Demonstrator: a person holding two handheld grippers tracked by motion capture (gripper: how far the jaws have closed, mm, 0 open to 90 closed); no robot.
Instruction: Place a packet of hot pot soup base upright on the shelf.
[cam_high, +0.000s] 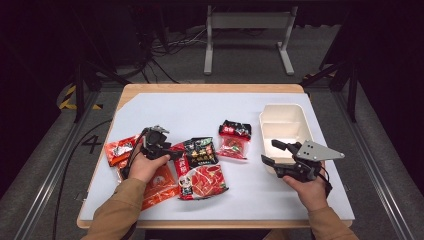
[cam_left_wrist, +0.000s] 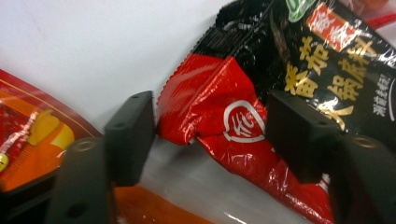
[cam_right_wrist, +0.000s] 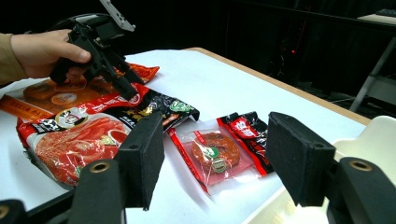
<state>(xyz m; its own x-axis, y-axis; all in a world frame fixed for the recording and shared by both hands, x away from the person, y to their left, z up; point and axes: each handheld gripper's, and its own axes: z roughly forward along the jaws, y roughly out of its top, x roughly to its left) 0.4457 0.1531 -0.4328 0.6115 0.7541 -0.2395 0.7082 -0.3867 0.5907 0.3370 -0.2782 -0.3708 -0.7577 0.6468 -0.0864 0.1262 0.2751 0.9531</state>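
My left gripper (cam_high: 175, 153) points down at the near-left corner of a black-and-red food packet (cam_high: 201, 150). In the left gripper view the packet's (cam_left_wrist: 243, 112) red corner lies between the open jaws (cam_left_wrist: 212, 135); the left pad (cam_left_wrist: 130, 135) stands just beside its edge without pressing. The right gripper view shows that gripper (cam_right_wrist: 131, 94) tilted down onto the same packet (cam_right_wrist: 159, 106). My right gripper (cam_high: 272, 152) hovers open with nothing in it beside a white container (cam_high: 282, 107), its jaws (cam_right_wrist: 215, 154) wide apart.
A large red packet (cam_high: 202, 180) lies under the black-and-red one. A small clear packet (cam_high: 234, 140) with a red-and-black label sits toward the container. Orange packets (cam_high: 119, 149) lie at the left, under the left hand. The table's far half is bare white sheet (cam_high: 200, 107).
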